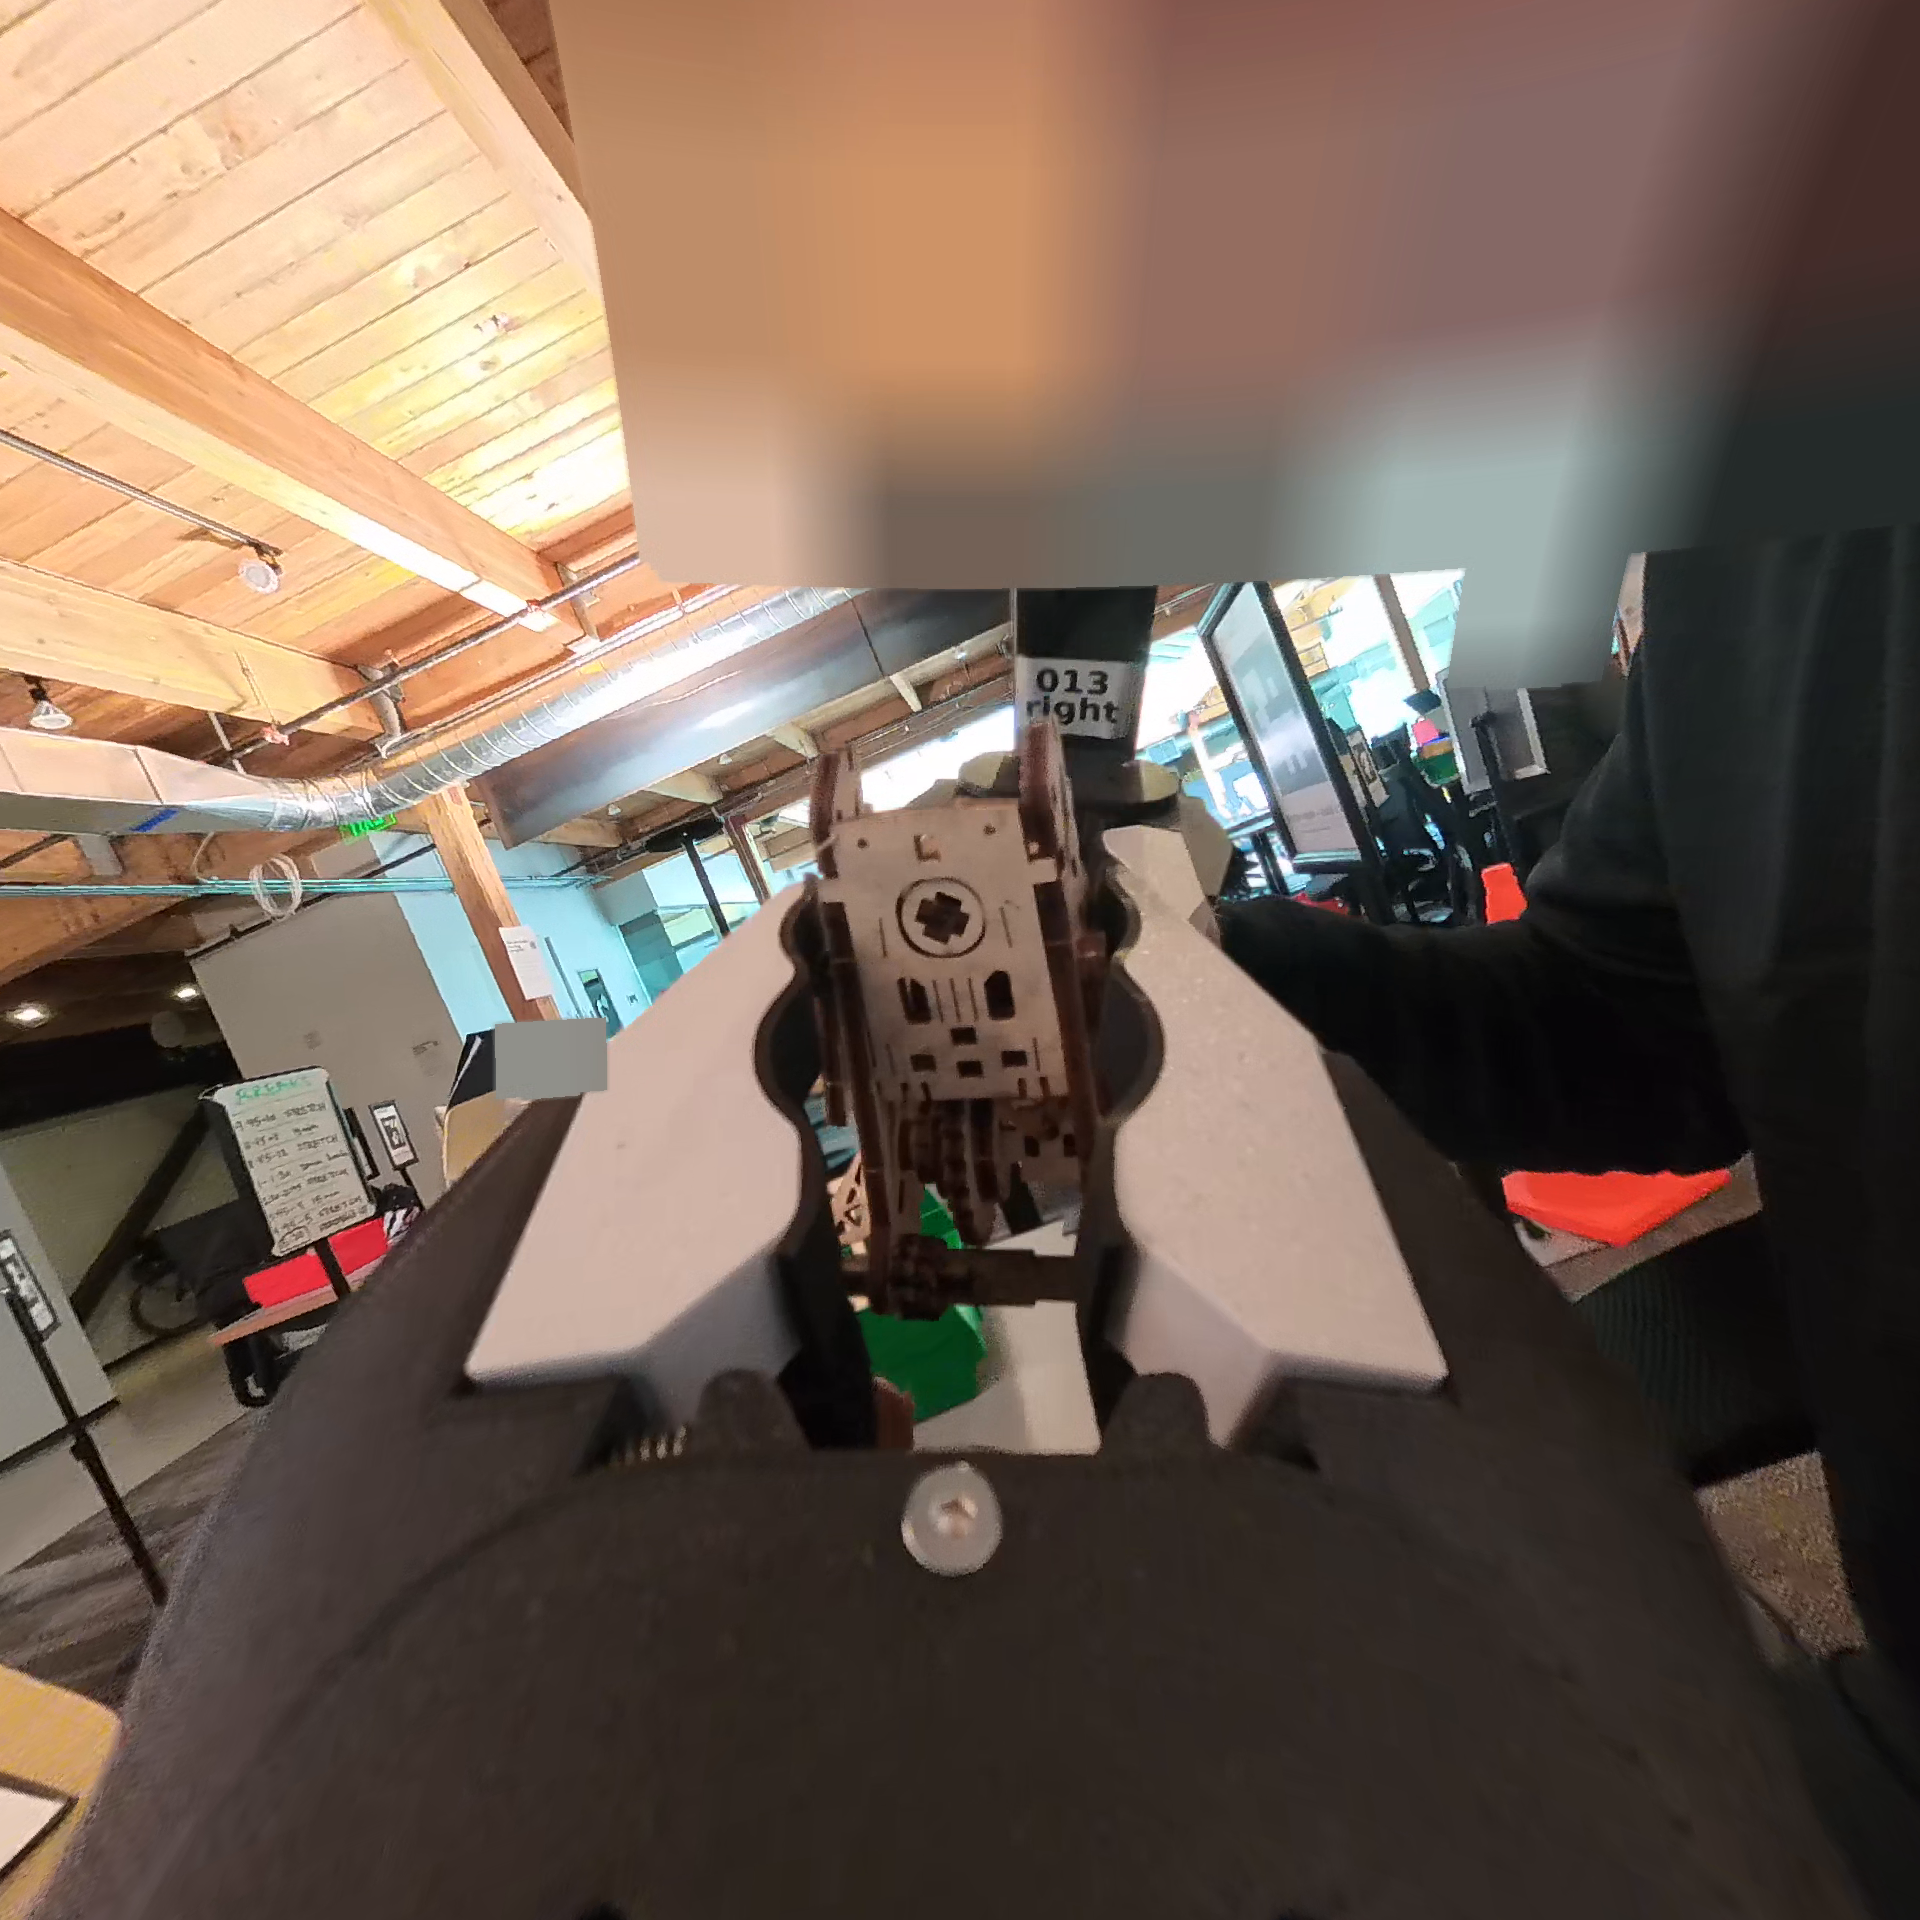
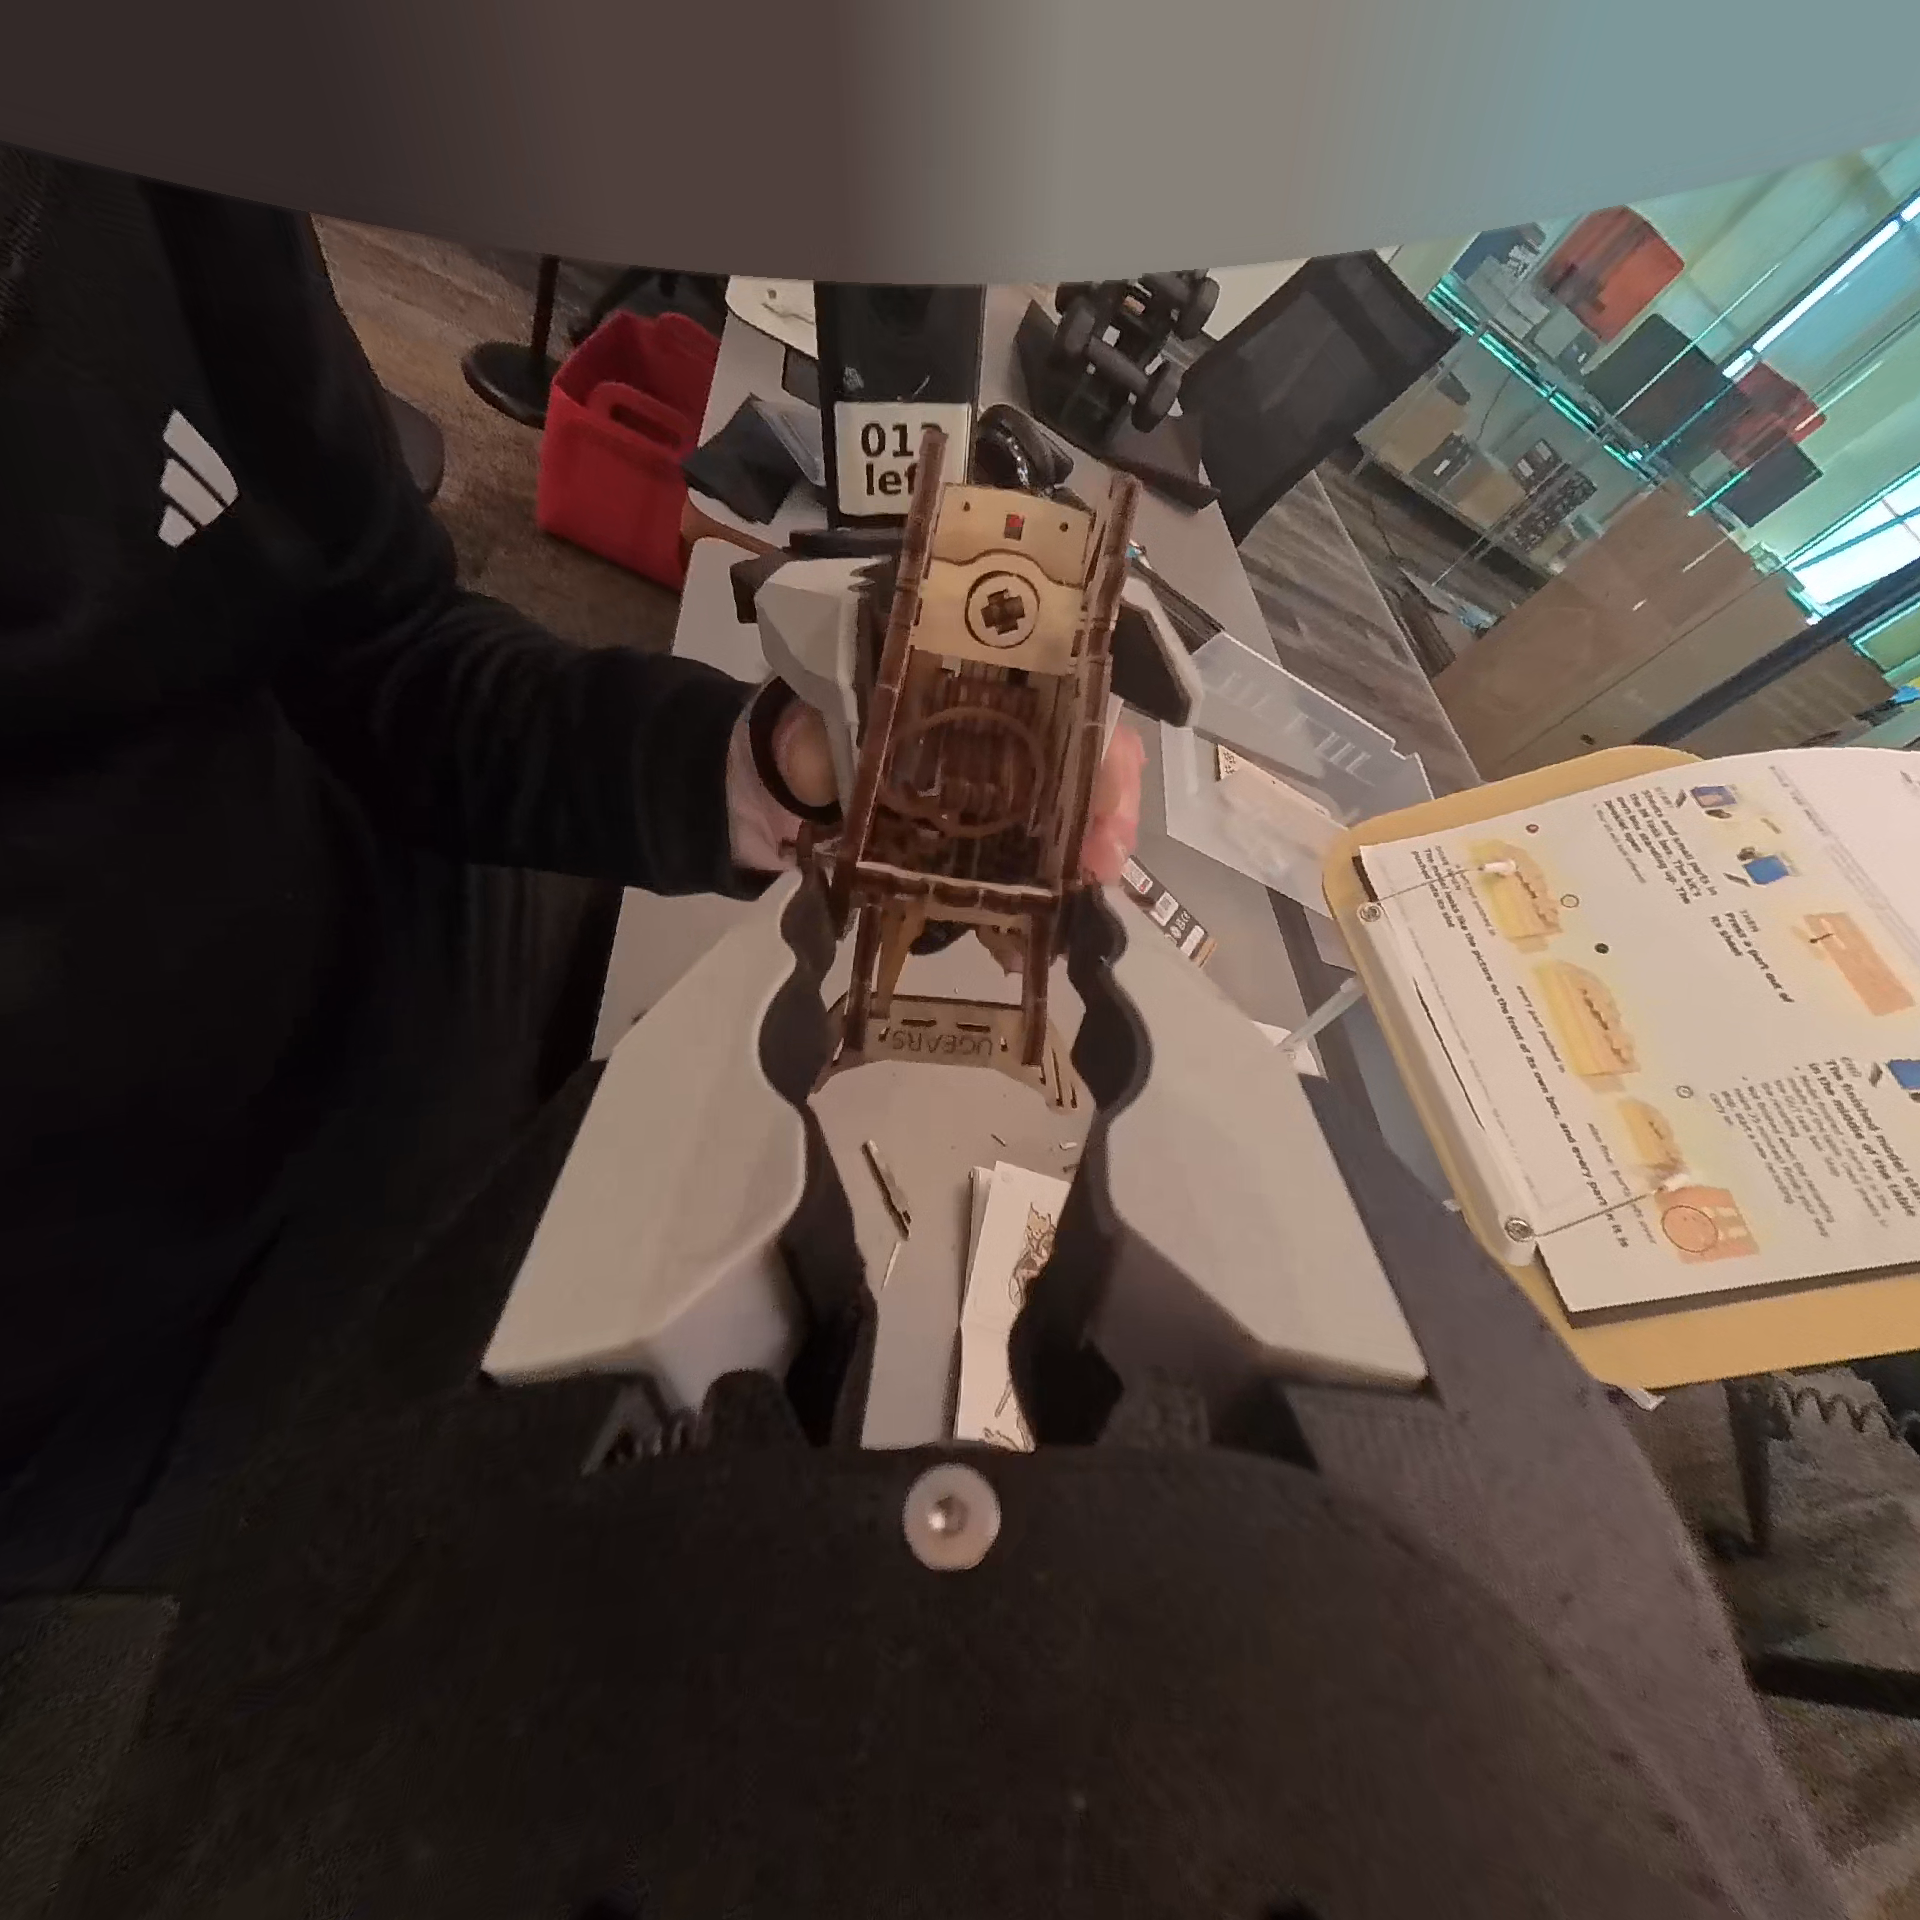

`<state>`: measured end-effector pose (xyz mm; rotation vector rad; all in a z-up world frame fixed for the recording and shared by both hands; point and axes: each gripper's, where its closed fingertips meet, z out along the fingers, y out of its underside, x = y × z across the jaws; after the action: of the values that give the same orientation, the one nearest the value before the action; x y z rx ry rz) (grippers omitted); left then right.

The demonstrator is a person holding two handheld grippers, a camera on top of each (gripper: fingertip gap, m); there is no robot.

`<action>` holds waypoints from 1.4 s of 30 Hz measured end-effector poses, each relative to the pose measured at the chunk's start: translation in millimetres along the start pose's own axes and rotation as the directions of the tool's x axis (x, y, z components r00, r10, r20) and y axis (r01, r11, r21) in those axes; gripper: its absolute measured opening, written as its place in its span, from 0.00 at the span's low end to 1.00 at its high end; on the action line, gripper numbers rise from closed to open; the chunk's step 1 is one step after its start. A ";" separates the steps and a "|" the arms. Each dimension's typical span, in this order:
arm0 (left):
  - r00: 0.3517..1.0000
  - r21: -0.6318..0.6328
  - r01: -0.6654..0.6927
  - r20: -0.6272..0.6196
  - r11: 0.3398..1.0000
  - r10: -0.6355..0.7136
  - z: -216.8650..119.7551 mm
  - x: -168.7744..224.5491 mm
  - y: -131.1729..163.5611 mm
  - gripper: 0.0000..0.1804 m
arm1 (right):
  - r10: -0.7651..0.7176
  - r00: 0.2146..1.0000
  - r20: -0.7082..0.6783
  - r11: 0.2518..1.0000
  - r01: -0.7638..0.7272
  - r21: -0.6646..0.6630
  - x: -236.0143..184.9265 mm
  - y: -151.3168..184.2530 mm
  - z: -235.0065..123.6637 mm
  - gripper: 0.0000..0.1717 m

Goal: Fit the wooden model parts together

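Grippers are both clamping one wooden model point(image 1: 951, 997), lifted off the table point(image 2: 935, 1174). Left gripper point(image 1: 951, 940) is pinching its side frames at 12 o'clock of its view; right gripper point(image 2: 951, 914) is squeezing the opposite end, fingers point(image 2: 727, 1039) partly spread.

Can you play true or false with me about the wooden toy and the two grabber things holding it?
1. Both grabbers hold the same wooden model. True: the left gripper and right gripper each clamp it.
2. The model lies flat on the table. False: it is held up in the air.
3. A red bin sits behind. True.
4. The instruction sheet lies on a blue tray. False: its tray is yellow.
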<state>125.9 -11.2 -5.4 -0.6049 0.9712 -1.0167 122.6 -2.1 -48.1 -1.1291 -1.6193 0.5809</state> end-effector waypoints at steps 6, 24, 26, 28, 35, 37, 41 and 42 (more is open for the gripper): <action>1.000 -0.023 0.014 0.014 1.000 -0.014 0.9 -6.4 10.5 0.28 | 0.036 0.999 -0.031 0.999 -0.037 -0.016 5.5 10.9 0.4 0.26; 0.981 0.004 0.195 0.008 0.981 -0.195 -0.1 -12.1 35.1 0.31 | 0.154 0.985 -0.074 0.985 -0.147 0.090 11.9 15.4 1.1 0.26; 0.980 0.028 0.200 0.011 0.979 -0.200 -1.1 -13.0 34.1 0.30 | 0.167 0.983 -0.078 0.982 -0.159 0.101 12.5 13.9 1.8 0.26; 0.979 0.039 0.202 0.010 0.979 -0.202 -2.0 -13.4 34.0 0.30 | 0.171 0.981 -0.088 0.982 -0.162 0.100 13.1 13.6 2.4 0.26; 0.991 -0.001 0.131 -0.022 0.991 -0.131 8.2 -0.1 35.9 0.30 | 0.193 0.975 -0.106 0.981 -0.195 -0.004 7.2 30.5 18.8 0.35; 0.993 0.019 0.115 -0.022 0.993 -0.114 11.9 3.6 29.8 0.30 | 0.182 0.979 -0.090 0.983 -0.182 0.009 2.4 28.7 22.1 0.42; 0.991 0.024 0.136 -0.008 0.990 -0.136 4.2 -4.4 30.2 0.29 | 0.171 0.976 -0.132 0.985 -0.171 0.016 12.4 19.8 7.0 0.34; 0.990 0.028 0.140 -0.013 0.990 -0.140 4.8 -3.2 28.9 0.29 | 0.168 0.978 -0.121 0.986 -0.168 0.011 11.3 20.2 7.3 0.34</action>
<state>141.7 4.0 -25.0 -0.6507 0.9319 -1.1583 123.3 17.9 -61.7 -1.2854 -1.4284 0.6093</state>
